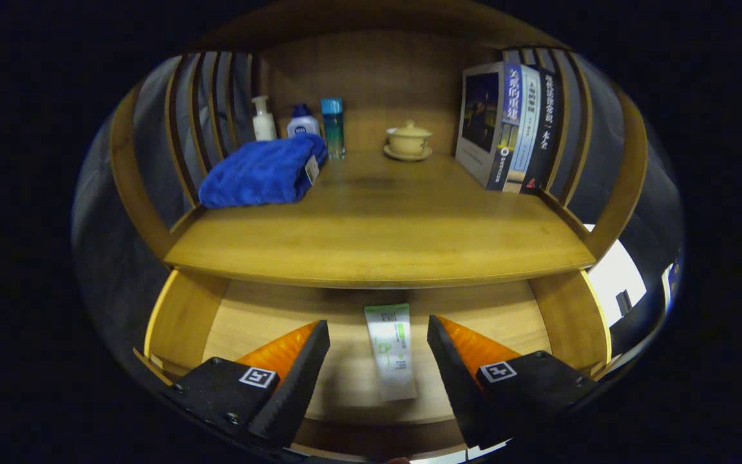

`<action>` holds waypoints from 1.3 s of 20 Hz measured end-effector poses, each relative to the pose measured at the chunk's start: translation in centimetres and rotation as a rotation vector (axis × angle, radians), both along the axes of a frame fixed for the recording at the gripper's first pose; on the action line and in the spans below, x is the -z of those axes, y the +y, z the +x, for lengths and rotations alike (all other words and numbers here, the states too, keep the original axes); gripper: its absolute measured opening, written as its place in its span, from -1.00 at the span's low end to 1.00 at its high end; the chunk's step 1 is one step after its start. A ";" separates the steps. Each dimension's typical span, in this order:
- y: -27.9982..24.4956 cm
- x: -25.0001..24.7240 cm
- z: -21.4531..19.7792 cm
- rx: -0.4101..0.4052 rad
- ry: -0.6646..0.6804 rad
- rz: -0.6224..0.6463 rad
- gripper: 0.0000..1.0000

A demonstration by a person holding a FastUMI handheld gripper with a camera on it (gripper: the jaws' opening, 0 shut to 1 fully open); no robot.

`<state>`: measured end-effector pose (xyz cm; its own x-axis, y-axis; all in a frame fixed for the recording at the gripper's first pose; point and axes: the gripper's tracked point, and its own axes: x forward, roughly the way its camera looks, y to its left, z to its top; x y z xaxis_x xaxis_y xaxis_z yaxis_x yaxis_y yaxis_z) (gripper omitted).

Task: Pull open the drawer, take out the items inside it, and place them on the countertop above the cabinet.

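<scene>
- The gripper (pixel 377 361) hangs over the pulled-out drawer (pixel 268 322) with its fingers spread wide and nothing pinched. The white tube (pixel 391 351) lies in the gap between them, touching neither.
- Handling guess: the tube looks like a light, squeezable plastic thing (toothpaste or cream, can't tell which). Probably soft in the body, stiffer at the crimped flat end, and a bit slick on that glossy skin.
- Best hold is likely across the narrow width at mid-body, where both pads get flat contact. Squeezing too hard could buckle it or let it pop out sideways. It lies flat on the drawer floor, so the fingers have to drop right down either side of it.
- Looks: long, slim, mostly white, green markings along the middle, lying lengthwise, one end tucked toward the shadow under the countertop (pixel 377 245) and the wider end closer to the fingers.
- Relative to the tube, the countertop sits directly above and beyond it. On it: a folded blue towel (pixel 258 174) off to the left, bottles (pixel 300 122) behind the towel, a lidded cup (pixel 408 138) straight beyond, and books (pixel 506 129) to the right. The bare wood in the middle looks like the obvious drop spot.
</scene>
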<state>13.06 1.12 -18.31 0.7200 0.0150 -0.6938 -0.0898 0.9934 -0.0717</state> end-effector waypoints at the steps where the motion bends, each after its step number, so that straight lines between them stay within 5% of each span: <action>1: 0.0 0.8 0.2 0.010 0.034 -0.002 0.98; 12: -2.1 6.2 -0.8 0.075 0.340 -0.070 0.77; 19: -1.7 7.2 -2.1 0.056 0.424 -0.069 0.11; 22: -2.0 6.8 -2.2 0.101 0.419 -0.043 -0.34; 26: -2.3 4.3 -2.7 0.106 0.374 0.008 -0.35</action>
<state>10.41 -1.16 -22.64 0.4152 -0.0390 -0.9089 -0.0053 0.9990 -0.0453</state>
